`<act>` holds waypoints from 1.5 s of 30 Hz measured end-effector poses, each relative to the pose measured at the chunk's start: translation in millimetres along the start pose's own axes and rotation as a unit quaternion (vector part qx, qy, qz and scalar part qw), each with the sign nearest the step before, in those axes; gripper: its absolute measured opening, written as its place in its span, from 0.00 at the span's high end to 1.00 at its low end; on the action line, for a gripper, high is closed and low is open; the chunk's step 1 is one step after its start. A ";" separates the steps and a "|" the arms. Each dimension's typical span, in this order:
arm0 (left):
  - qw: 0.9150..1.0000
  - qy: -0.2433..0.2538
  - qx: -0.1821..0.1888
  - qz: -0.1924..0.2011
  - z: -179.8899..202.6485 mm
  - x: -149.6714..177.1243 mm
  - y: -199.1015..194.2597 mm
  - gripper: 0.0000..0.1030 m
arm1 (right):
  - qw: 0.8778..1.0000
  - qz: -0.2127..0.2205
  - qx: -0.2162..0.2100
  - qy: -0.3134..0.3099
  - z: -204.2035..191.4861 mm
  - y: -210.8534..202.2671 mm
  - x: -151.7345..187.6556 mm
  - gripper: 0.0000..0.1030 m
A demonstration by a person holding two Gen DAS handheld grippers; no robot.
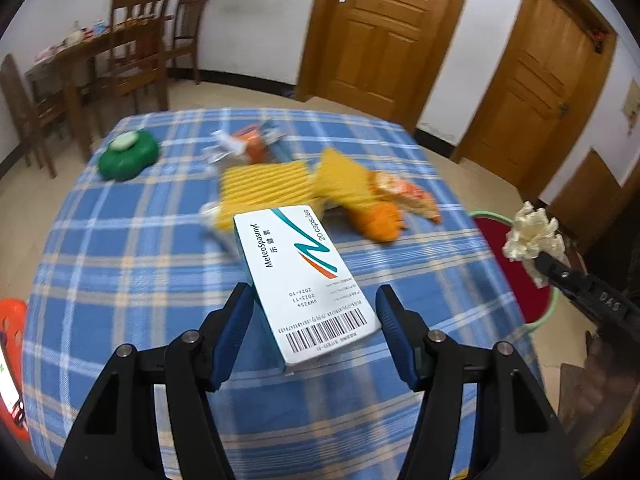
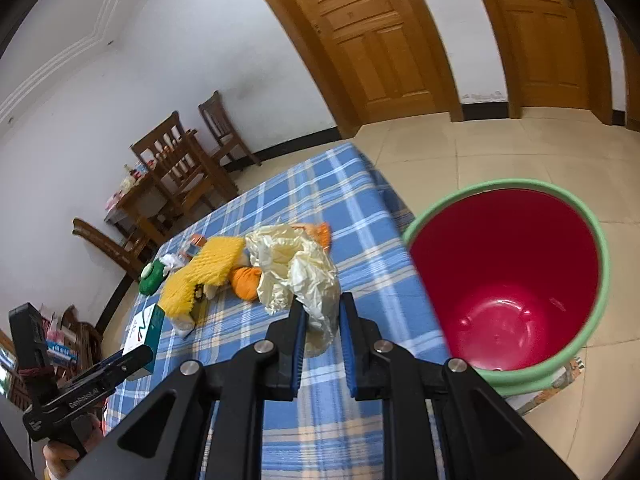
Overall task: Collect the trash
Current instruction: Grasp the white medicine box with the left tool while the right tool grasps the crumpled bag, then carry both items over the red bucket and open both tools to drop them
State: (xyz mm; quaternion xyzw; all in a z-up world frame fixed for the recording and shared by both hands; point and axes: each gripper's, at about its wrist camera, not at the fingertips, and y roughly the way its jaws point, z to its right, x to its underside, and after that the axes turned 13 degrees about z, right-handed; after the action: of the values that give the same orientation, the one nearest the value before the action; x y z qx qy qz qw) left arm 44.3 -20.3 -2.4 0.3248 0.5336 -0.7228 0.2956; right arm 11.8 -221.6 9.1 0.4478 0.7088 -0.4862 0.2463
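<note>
Left wrist: left claw (image 1: 316, 316) grips medicine box (image 1: 304, 280) | pile (image 1: 320, 184) blurred | right claw (image 2: 322, 344) clamps crumpled bag (image 2: 296, 268)

A blue, white and tan plaid cloth (image 1: 120, 240) covers the counter. A white cardboard medicine box (image 1: 304, 276) has teal and orange swooshes. Yellow ribbed foam netting (image 1: 264, 184), a cream crumpled plastic bag (image 2: 296, 264), a red bucket with a green rim (image 2: 508, 280).

Trash pile (image 1: 304, 184) mid-table (image 1: 120, 280); round container (image 1: 128, 156) near far left corner; bucket (image 2: 508, 280) on floor off right edge.
</note>
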 end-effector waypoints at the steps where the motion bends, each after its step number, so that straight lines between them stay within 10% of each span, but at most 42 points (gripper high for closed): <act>1: 1.000 0.004 0.005 0.001 6.0 -1.4 0.0 0.38 | 1.000 0.003 0.004 0.004 4.0 -2.8 -1.2 0.82; 29: 0.975 0.158 0.147 -0.051 201.9 -15.8 109.3 0.38 | 0.983 0.015 0.155 0.093 138.4 -22.8 -7.3 0.79; 45: 0.961 0.190 0.190 -0.071 245.2 -2.2 131.6 0.33 | 0.977 0.022 0.185 0.106 157.9 -30.7 -1.0 0.68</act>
State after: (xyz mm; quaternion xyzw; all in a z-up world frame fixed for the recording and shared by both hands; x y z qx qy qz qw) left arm 109.7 -290.0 -23.1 0.4677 0.4540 -0.7552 0.0696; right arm -28.2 -369.5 -39.7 0.5499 0.6188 -0.5531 0.0936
